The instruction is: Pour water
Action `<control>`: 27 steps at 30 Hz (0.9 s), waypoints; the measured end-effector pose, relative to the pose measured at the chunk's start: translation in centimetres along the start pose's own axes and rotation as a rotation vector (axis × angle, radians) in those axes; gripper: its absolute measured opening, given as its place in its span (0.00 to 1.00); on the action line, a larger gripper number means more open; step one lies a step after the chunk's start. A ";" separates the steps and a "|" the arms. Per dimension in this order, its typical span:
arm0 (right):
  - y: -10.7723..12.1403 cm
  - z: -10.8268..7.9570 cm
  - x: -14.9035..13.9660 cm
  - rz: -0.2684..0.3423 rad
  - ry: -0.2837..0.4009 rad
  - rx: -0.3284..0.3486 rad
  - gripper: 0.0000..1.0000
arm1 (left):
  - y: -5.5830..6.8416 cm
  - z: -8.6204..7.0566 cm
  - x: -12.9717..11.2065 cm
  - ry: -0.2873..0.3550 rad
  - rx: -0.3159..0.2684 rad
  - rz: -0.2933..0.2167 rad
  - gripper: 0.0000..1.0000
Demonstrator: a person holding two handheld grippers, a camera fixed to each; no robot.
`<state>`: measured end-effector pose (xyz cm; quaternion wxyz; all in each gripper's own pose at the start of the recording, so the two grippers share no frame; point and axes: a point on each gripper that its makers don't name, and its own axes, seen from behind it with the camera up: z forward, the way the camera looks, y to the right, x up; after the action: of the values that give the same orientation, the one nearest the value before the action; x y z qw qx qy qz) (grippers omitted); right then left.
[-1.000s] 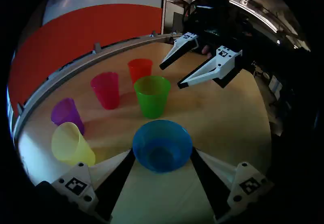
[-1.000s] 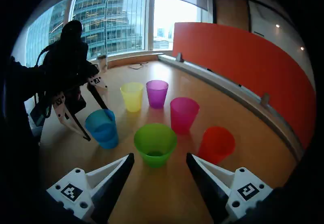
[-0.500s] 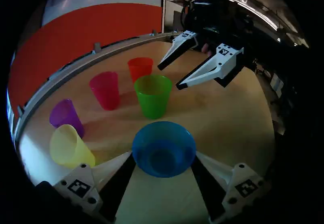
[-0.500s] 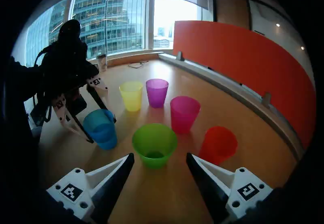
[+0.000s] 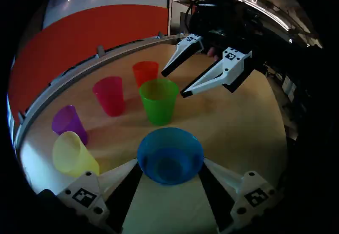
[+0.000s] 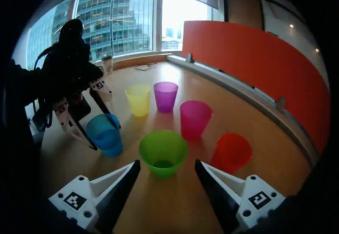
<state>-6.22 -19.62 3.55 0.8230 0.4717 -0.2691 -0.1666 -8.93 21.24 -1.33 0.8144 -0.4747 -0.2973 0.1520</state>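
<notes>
A blue cup (image 5: 170, 155) stands on the wooden table (image 5: 237, 124) between the fingers of my left gripper (image 5: 170, 164), which press on both of its sides. In the right gripper view the same blue cup (image 6: 104, 134) sits in the left gripper (image 6: 105, 137), held by a person. A green cup (image 6: 163, 152) stands just ahead of my right gripper (image 6: 166, 164), which is open with nothing held. In the left gripper view the right gripper (image 5: 172, 84) hovers beside the green cup (image 5: 159, 99), its fingertips near the rim. Whether either cup holds water, I cannot tell.
Red (image 6: 231, 151), pink (image 6: 195, 119), purple (image 6: 165, 96) and yellow (image 6: 138, 100) cups stand in an arc behind the green one. An orange wall panel (image 6: 258, 60) runs along the table's far edge. Bare tabletop (image 6: 169, 200) lies in front of the right gripper.
The left gripper has drawn closer around the blue cup, which shifted slightly with it. The right gripper has edged nearer the green cup. The other cups have not moved.
</notes>
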 end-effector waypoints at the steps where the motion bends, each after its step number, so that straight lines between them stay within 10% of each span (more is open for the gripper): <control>1: 0.0 0.1 0.0 -0.001 -0.001 0.001 1.00 | 0.0 -0.1 0.0 0.002 0.001 0.001 0.84; 27: -0.9 3.6 0.4 -0.009 -0.048 0.025 1.00 | -1.8 -3.6 2.0 0.078 0.062 -0.007 0.84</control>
<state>-8.09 -22.71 4.33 0.8095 0.4793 -0.2886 -0.1783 -5.18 18.99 -0.41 0.8400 -0.4539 -0.2623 0.1399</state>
